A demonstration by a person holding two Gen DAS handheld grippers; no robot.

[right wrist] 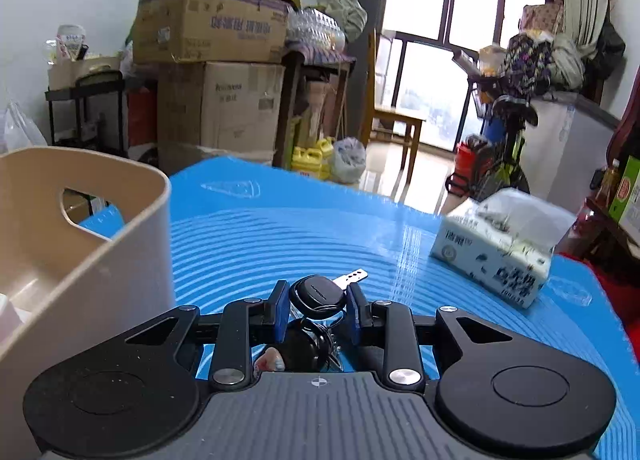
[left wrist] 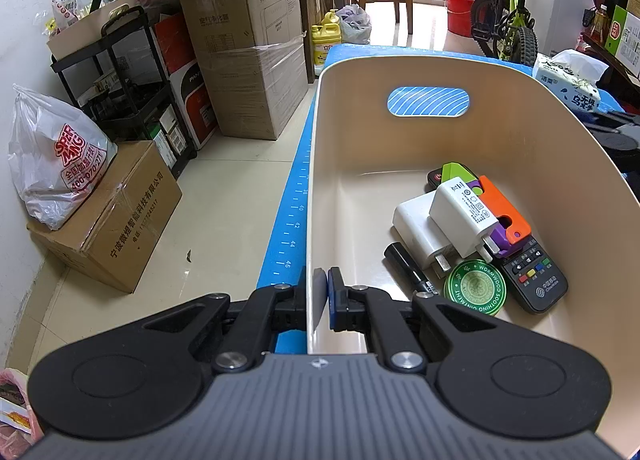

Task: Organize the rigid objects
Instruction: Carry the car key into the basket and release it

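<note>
Right tool (right wrist: pixel 317 310) clamps key fob (right wrist: pixel 317 294); left tool (left wrist: pixel 316 296) pinches bin (left wrist: pixel 520 131) wall.

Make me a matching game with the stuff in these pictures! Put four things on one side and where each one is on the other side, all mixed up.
Things:
1. car key
2. tissue pack
3. green round tin
4. beige bin

Places:
A. lying inside the bin, beside the remote control
B. its wall pinched by the left gripper
C. between the right gripper's fingers
D. on the blue mat, far right

Pairs: 1-C, 2-D, 3-A, 4-B
</note>
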